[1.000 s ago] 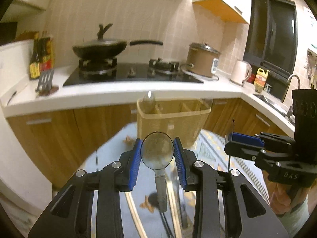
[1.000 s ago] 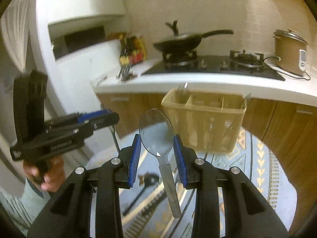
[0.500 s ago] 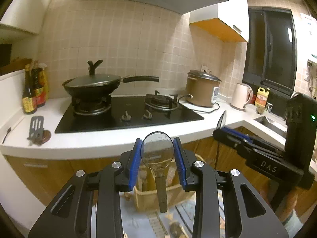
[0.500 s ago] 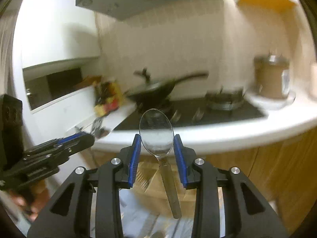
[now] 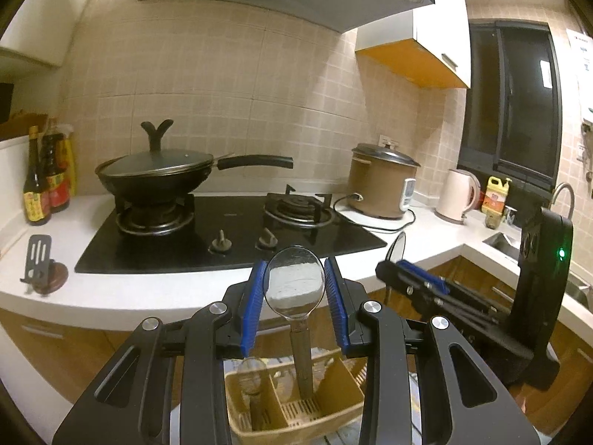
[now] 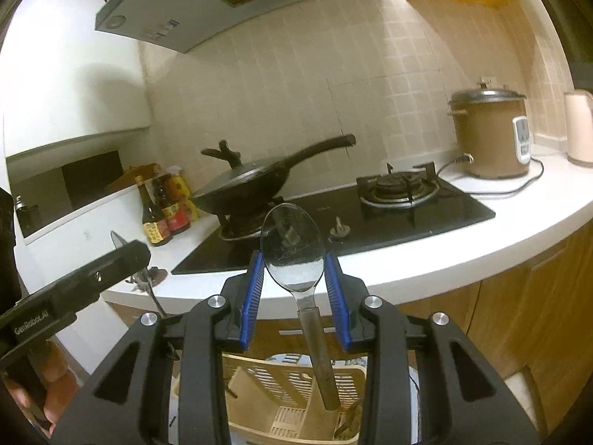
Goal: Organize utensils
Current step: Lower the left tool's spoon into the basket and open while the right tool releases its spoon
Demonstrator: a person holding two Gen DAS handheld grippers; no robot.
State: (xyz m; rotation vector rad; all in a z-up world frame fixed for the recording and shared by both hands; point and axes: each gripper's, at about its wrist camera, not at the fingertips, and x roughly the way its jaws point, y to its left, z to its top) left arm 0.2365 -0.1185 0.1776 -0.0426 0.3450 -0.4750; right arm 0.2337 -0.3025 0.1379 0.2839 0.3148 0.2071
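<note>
Both grippers [image 5: 294, 285] [image 6: 292, 259] clamped on spoons [image 5: 294, 283] [image 6: 291, 246]; extra spoon [image 5: 252, 374] in basket [image 5: 296, 430], L view only.

On your white table [image 5: 122, 296] sit the black stove [image 5: 229, 233], sauce bottles [image 5: 44, 181], a brown rice cooker [image 5: 383, 181], a pale kettle [image 5: 459, 196] and a spatula rest [image 5: 44, 270].

Beige tiled wall [image 5: 229, 85], white countertop [image 5: 111, 296], dark window [image 5: 519, 104].
</note>
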